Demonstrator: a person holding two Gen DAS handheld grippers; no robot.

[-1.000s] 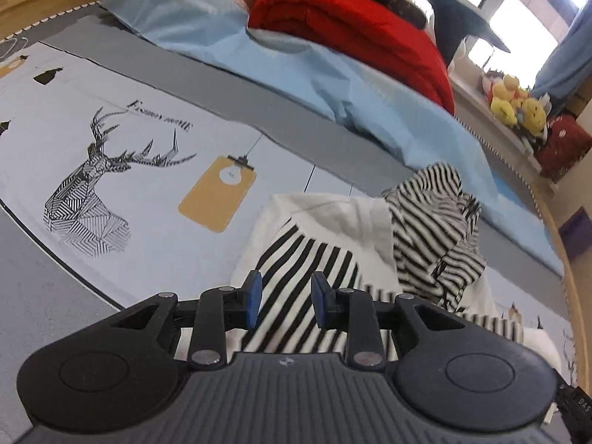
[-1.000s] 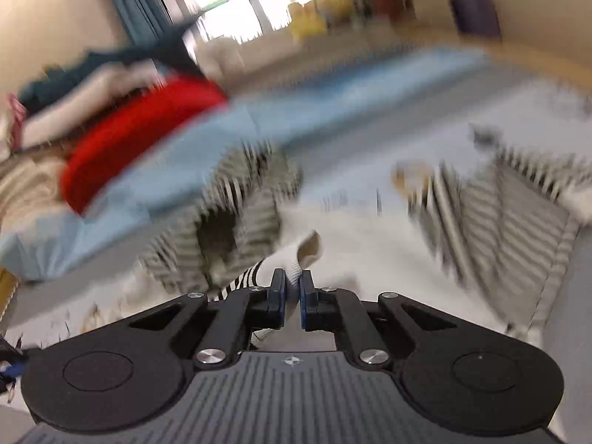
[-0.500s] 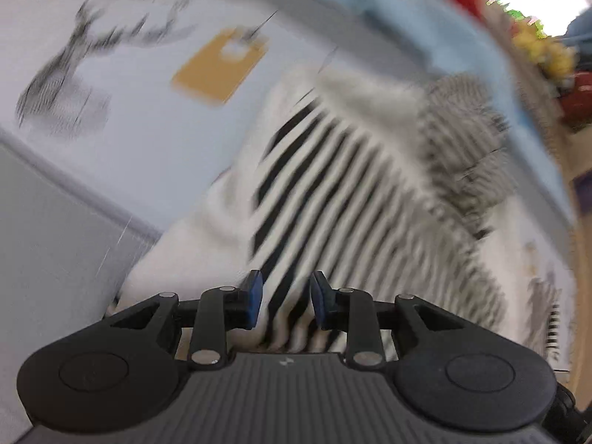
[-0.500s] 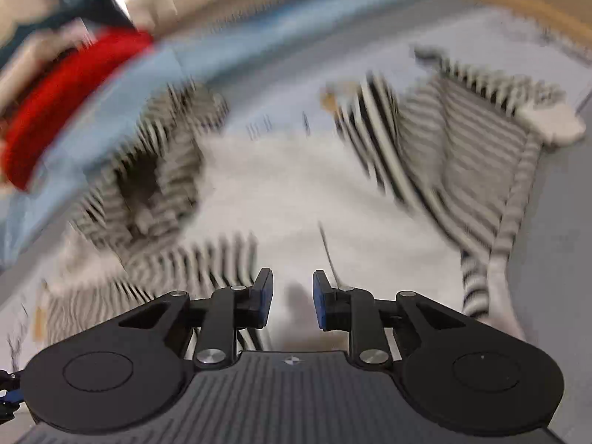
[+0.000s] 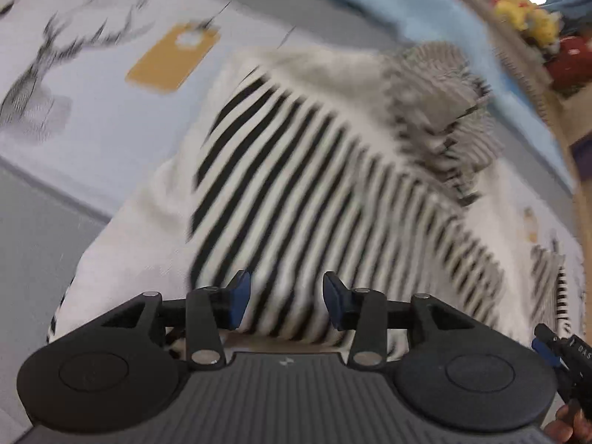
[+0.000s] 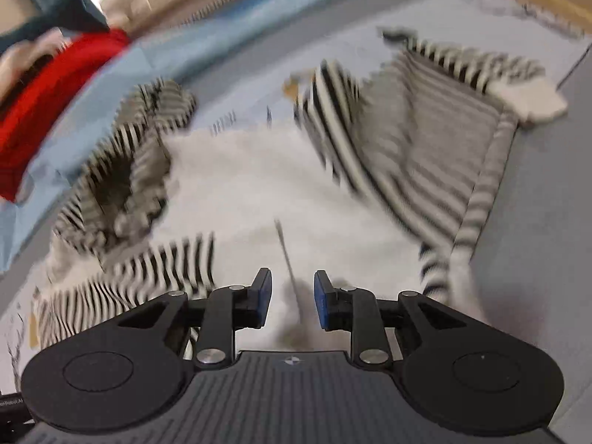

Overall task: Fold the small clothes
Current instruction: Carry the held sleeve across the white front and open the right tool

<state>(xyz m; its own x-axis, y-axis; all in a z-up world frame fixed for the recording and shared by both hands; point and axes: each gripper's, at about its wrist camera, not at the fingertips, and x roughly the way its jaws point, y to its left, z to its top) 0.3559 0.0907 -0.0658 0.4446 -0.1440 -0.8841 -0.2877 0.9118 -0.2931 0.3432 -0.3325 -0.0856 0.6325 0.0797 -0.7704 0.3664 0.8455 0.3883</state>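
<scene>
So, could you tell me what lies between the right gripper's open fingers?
In the right wrist view, the right gripper is open over the striped garment's plain white panel, with a thin dark line, perhaps a seam, between the fingers.

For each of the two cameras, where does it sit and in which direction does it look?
Left wrist: sits on the left tool, looks forward over the striped garment toward the deer-print sheet; jaws open, a bit of the person's hand at the lower right.
Right wrist: sits on the right tool, looks over the same garment's white part toward the red blanket; jaws open.
Shared: the striped garment.
</scene>
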